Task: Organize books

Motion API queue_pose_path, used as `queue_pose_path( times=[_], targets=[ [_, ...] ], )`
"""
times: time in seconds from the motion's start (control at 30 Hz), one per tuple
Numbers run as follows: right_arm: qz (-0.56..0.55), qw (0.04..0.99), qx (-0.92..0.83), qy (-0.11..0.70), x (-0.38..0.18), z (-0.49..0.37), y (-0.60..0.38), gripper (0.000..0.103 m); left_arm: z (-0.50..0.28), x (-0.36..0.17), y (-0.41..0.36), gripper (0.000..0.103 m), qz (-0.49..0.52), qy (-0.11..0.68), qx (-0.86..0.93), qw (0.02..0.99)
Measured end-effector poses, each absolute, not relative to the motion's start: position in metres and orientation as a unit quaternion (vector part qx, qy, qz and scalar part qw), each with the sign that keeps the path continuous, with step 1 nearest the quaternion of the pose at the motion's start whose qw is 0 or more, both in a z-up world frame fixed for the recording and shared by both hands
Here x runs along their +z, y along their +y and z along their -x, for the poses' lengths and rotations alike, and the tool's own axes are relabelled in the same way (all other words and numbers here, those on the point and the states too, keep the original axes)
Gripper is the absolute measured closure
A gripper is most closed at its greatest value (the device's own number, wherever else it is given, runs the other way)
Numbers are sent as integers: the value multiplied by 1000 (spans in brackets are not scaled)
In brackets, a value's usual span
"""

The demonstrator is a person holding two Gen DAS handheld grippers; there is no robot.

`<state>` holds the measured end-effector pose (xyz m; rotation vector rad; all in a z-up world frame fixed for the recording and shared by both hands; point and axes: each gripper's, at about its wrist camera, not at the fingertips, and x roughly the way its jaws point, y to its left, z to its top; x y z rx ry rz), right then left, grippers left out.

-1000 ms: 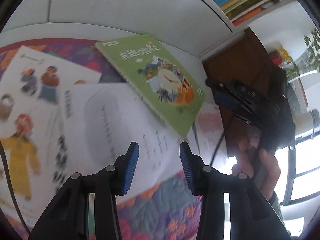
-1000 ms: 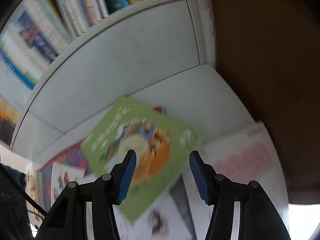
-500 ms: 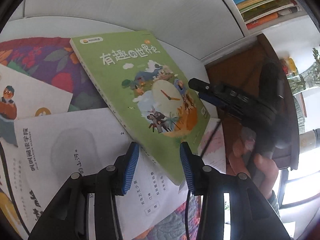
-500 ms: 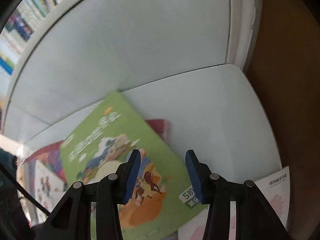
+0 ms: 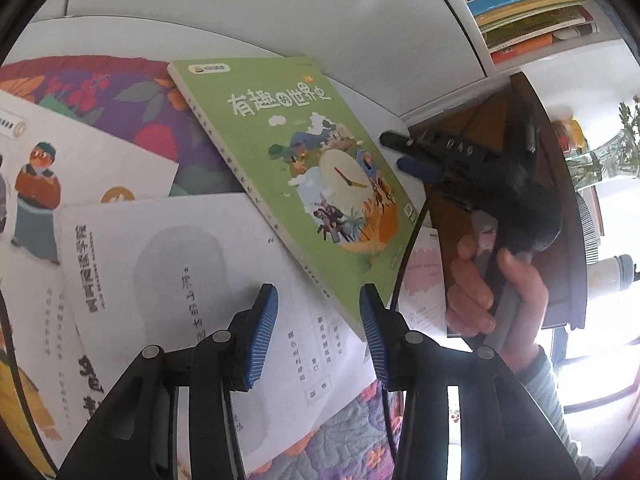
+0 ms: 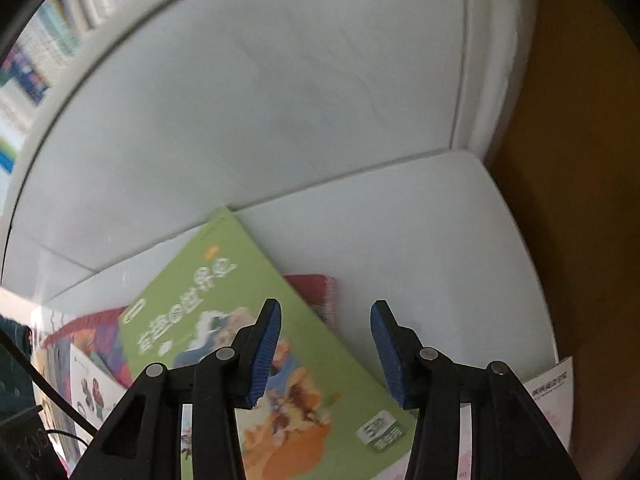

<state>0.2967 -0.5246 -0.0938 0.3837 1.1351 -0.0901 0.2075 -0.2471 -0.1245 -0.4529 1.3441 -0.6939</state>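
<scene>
While the green paperback book (image 6: 224, 344) lay askew, the right gripper (image 6: 325, 350), jaws apart and empty, hung nearest its right edge.

Left wrist view: close above scattered books, angled down toward the white shelf; its own fingers (image 5: 264, 328) fill the lower centre.
Right wrist view: steeper, nearer the shelf's back panel (image 6: 256, 92).
Shared: the green book (image 5: 304, 176), centre in the left view, lower left in the right.
</scene>
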Motion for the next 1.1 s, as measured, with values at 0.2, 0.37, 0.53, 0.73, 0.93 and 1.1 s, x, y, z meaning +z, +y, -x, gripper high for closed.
queue_pose_path(
  times=[0.2,0.37,0.53,0.73,0.93,1.1],
  targets=[
    [-163,810,6,564,-106,-290,-515,57,-213,-126,-251,63,208,603,-321,700],
    [-142,814,44,562,-92,-272,-498,54,-210,-120,-234,63,195,594,-313,714],
    [-159,807,80,563,-87,-251,-479,48,-197,-109,-216,63,157,590,-313,727],
    [-186,799,126,558,-72,-190,-446,46,-136,-102,-175,63,123,607,-309,722],
    [-249,750,135,597,-106,-89,-402,46,-42,-117,-115,63,129,647,-271,701],
    [-295,724,141,607,-117,-8,-385,47,14,-123,-80,63,164,657,-256,690]
  ],
)
